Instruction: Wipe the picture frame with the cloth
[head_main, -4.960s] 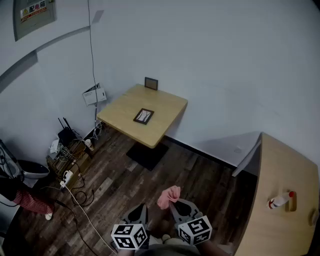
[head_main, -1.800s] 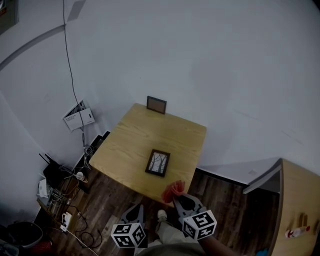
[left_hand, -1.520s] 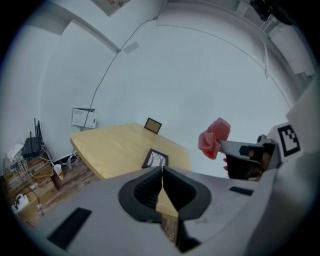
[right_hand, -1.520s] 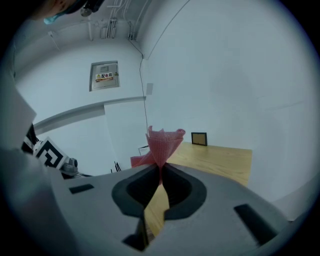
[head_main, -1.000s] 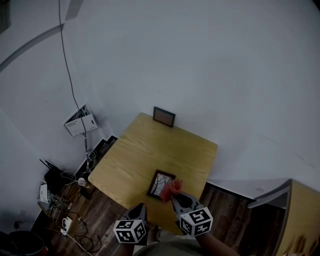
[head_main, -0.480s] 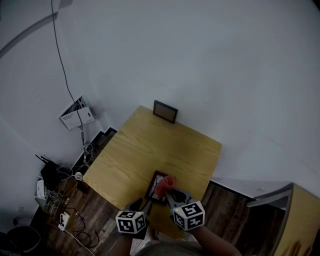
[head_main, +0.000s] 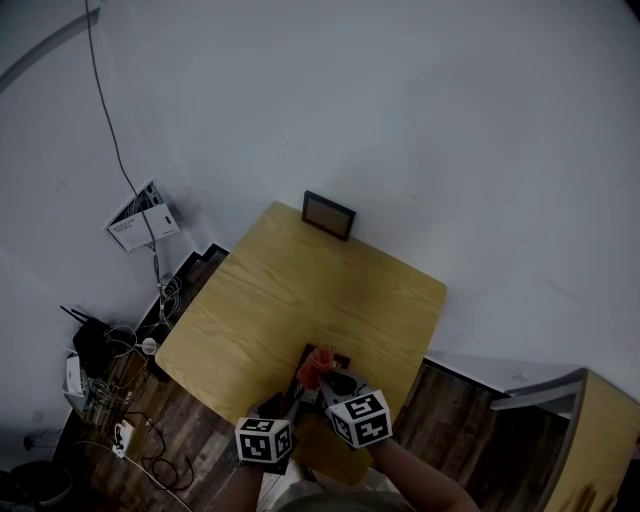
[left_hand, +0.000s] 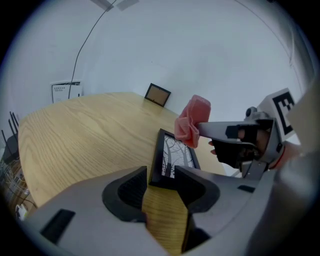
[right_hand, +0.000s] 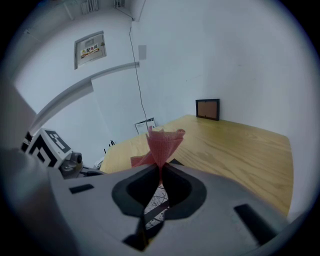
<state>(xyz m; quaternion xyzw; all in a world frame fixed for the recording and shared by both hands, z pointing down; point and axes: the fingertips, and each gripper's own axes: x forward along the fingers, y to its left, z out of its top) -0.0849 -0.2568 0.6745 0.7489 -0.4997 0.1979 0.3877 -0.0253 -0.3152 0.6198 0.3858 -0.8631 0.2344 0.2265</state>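
A dark picture frame (left_hand: 175, 155) with a tree print lies flat near the front edge of the wooden table (head_main: 300, 290). My left gripper (left_hand: 161, 175) is open; its jaws have just been opening, and the frame's near edge lies right at their tips, unpressed. My right gripper (right_hand: 160, 170) is shut on a pink cloth (right_hand: 162, 140), which sticks up out of the jaws. It hovers just over the frame (right_hand: 155, 206). In the head view the cloth (head_main: 314, 368) and both grippers cover most of the frame (head_main: 338, 360).
A second small frame (head_main: 329, 214) stands upright at the table's far edge against the white wall. A white box (head_main: 133, 217) hangs on the wall at left, above cables and devices (head_main: 100, 370) on the floor. Another wooden table (head_main: 590, 420) is at lower right.
Both grippers have come forward and down from the table's front edge onto the flat frame. The cloth now hangs over the frame. The left jaws have spread apart.
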